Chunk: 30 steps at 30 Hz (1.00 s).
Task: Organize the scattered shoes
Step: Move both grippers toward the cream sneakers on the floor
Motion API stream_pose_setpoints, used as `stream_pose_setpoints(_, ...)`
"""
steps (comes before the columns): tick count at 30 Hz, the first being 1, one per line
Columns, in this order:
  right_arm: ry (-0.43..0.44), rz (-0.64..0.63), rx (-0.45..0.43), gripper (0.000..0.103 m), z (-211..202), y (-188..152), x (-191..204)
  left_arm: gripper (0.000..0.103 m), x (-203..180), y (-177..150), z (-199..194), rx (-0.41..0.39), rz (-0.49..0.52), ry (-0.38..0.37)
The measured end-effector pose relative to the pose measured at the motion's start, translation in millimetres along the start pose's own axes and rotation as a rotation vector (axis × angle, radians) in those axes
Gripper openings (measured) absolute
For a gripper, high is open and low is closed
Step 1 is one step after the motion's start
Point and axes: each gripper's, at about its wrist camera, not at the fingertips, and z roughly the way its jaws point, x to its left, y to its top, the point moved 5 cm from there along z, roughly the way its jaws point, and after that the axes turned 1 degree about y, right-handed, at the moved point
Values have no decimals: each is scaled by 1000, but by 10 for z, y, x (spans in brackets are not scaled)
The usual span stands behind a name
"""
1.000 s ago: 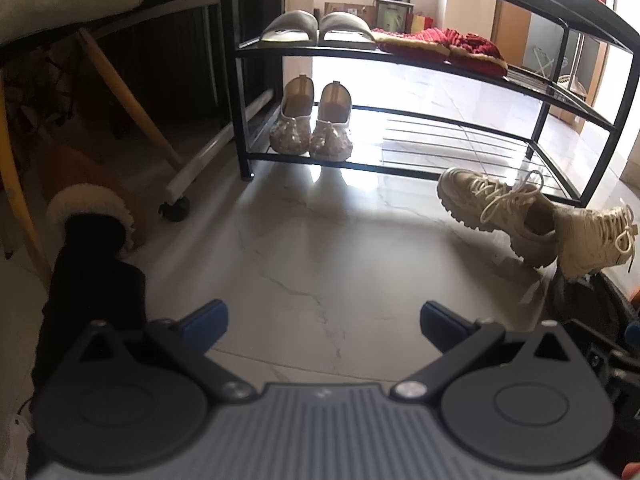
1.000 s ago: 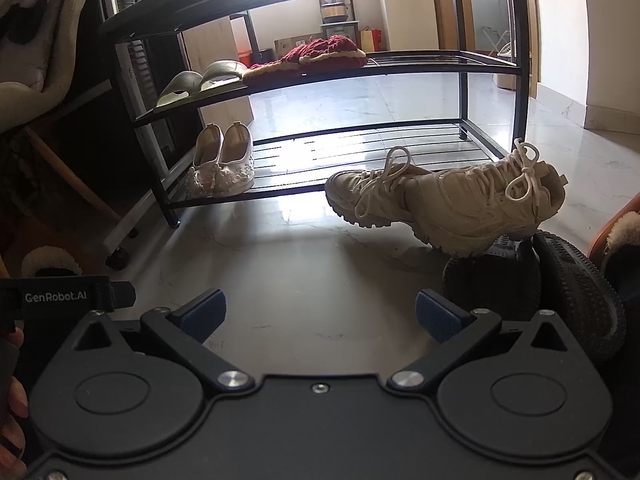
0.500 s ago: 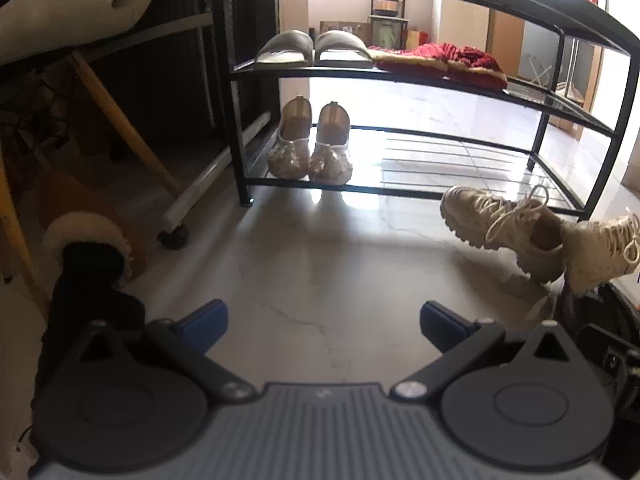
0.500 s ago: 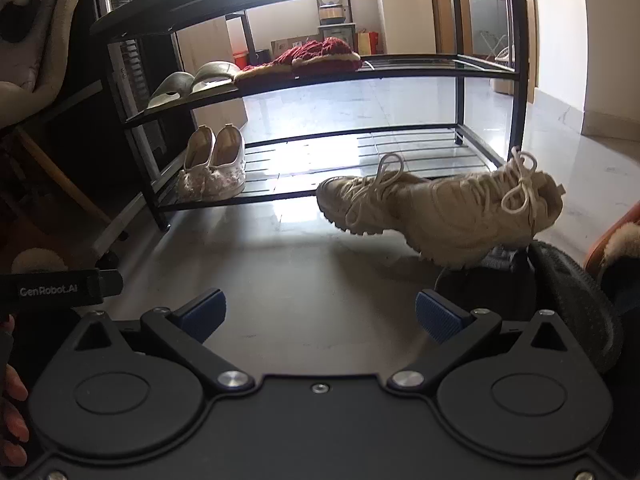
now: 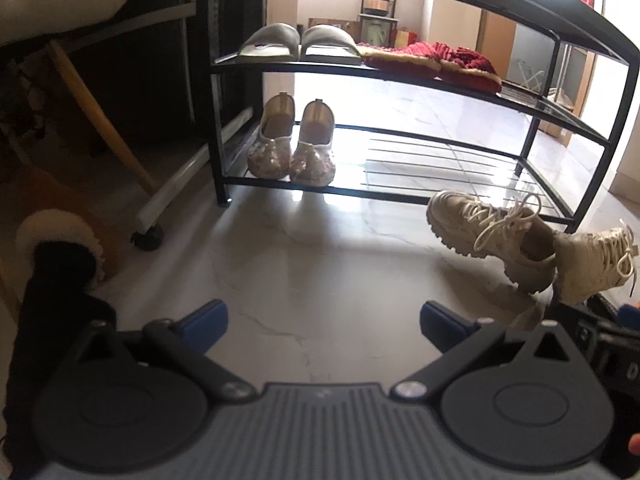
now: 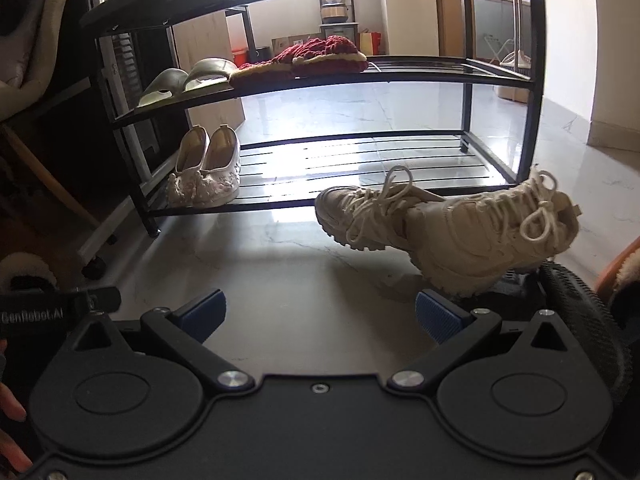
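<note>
Both cameras have drawn closer to the black metal three-tier shoe rack (image 5: 420,68) over the past second, a sign the next pickup is being lined up, with nothing yet gripped. At far left a black boot with a cream fleece cuff (image 5: 56,248) lies on the pale marble floor (image 5: 320,264) near a castor and a wooden chair leg. The left claw (image 5: 323,320) hangs wide and empty above bare floor. On the rack's middle shelf sit grey slide sandals (image 5: 298,42) and red knitted slippers (image 5: 432,58); on the bottom shelf, at its left end, a pair of beaded cream flat shoes (image 5: 292,148) stands toes outward, with bare bars to their right. The two cream chunky lace-up sneakers (image 6: 448,224) lie scattered just in front of the rack, one tipped against the other and, it seems, resting on a black mesh shoe (image 6: 576,312). The right claw (image 6: 320,314) is also wide, holding nothing, near the sneakers. Loose laces and the rack's front rail look the likeliest snags.
</note>
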Motion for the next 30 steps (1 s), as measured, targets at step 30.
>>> stream_pose_setpoints(30, -109, 64, -115, 103, -300, 114, -567, 103, -701, 180, 293, -31, 161, -52)
